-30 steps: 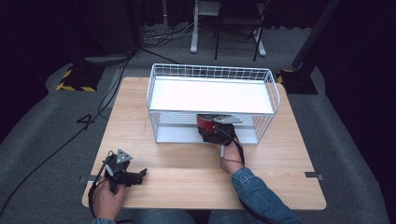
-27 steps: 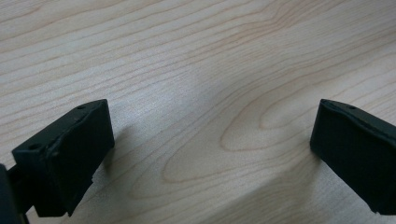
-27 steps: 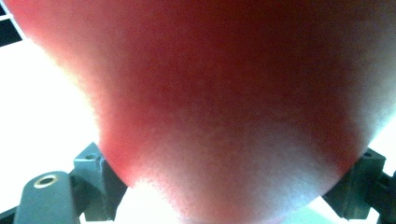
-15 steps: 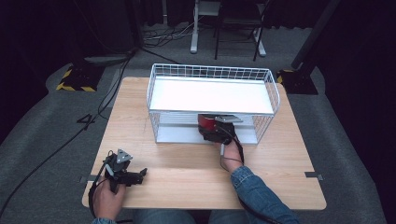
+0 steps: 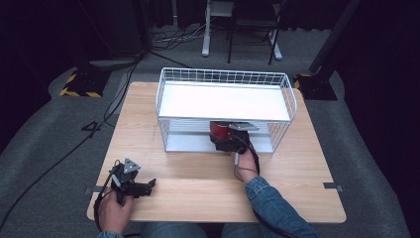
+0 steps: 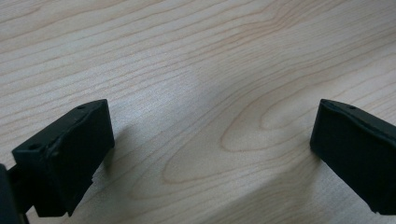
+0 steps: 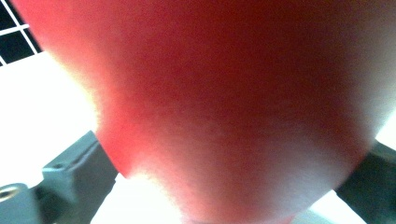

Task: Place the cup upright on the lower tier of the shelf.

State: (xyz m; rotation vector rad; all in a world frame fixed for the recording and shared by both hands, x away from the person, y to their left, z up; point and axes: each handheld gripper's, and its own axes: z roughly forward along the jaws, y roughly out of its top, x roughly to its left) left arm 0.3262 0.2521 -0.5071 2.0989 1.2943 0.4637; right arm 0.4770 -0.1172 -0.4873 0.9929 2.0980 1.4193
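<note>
Sitting between the just-opened jaws, seemingly untouched: red cup [image 7: 233, 107].

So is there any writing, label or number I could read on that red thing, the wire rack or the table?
None can be read.
Red rounded object on the lower shelf of the white wire rack: close up it is a plain blur, no lettering.
Light wooden table: bare grain, no marks.

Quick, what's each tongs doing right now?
Left tongs: open, empty, over the wooden table.
Right tongs: just opened, the round red object between its jaws in the white wire rack.
</note>
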